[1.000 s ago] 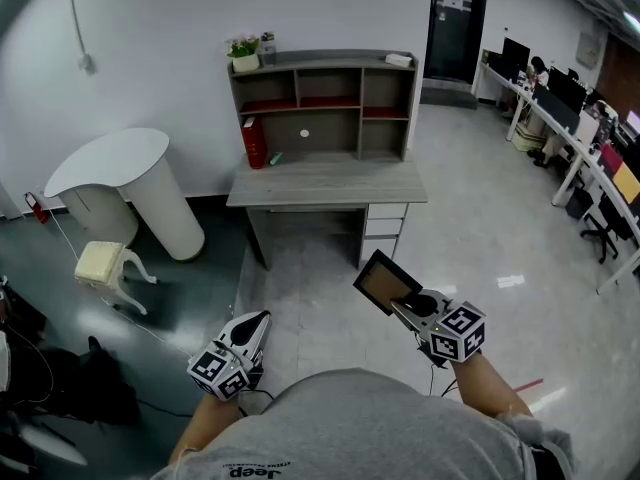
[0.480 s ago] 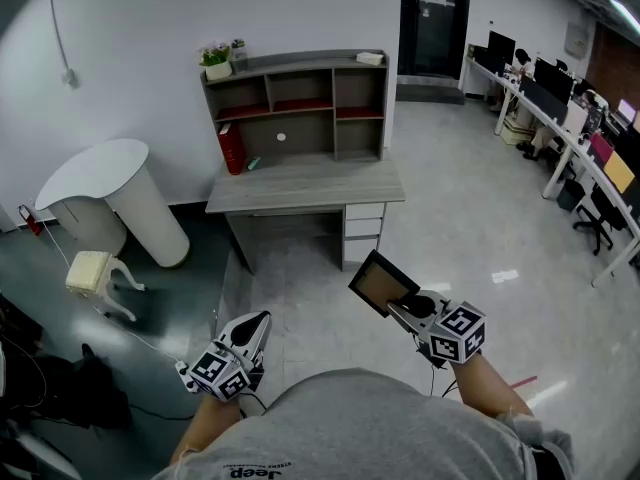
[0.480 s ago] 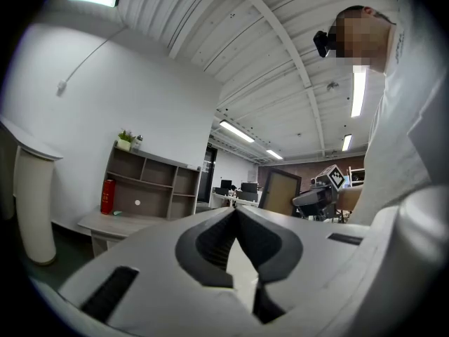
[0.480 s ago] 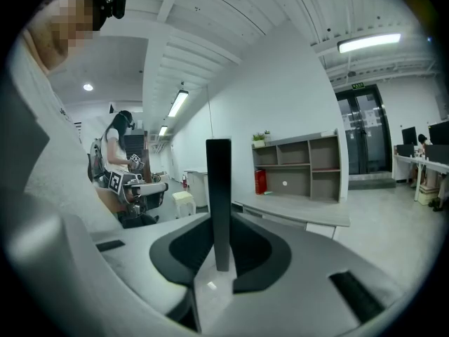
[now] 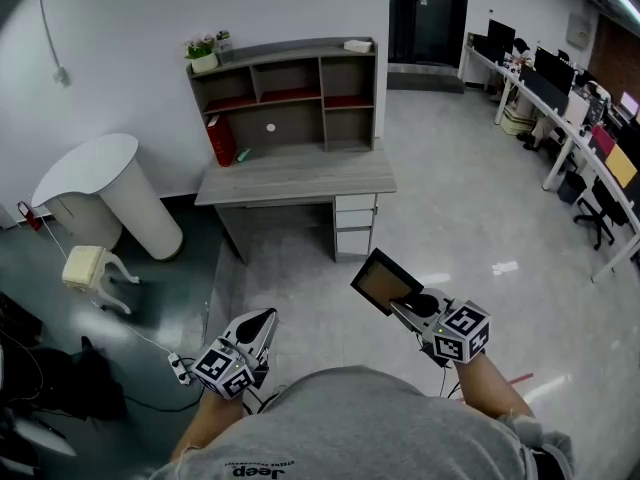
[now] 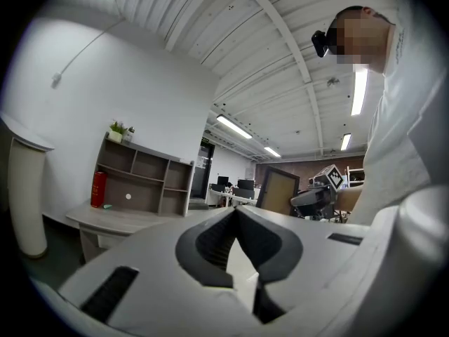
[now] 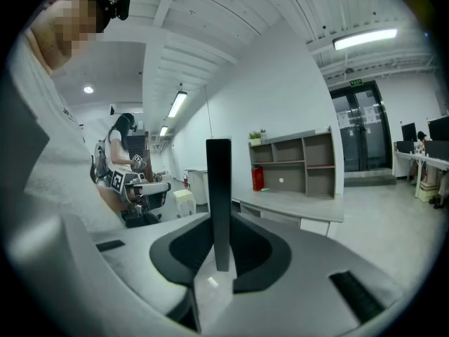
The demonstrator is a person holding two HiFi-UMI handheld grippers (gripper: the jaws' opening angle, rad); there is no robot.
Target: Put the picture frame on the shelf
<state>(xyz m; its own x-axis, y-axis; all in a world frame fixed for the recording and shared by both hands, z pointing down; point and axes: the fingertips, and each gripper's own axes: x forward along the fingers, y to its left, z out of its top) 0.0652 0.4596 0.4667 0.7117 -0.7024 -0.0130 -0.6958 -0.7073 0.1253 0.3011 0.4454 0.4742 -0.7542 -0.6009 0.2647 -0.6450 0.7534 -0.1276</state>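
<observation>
Right claw [image 5: 399, 305] pinches the picture frame [image 5: 384, 281] by one edge, upright and forward for carrying — the shelf [image 5: 288, 96], above the counter [image 5: 300, 174], stands well apart at 11 o'clock; left claw [image 5: 263, 317] is pressed together, idle.

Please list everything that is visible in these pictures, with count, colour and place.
picture frame: one, black with brown panel, between the right gripper's jaws
desk: one, grey, straight ahead
shelf unit: one, grey, on the desk
red upright item: one, red, shelf unit's lower left
potted plant: one, green in white pot, top left of shelf unit
rounded counter: one, white, left of desk
stool: one, cream, before the rounded counter
office desks: a row, white, far right
left gripper: one, white, shut, empty
right gripper: one, grey, shut on the picture frame
</observation>
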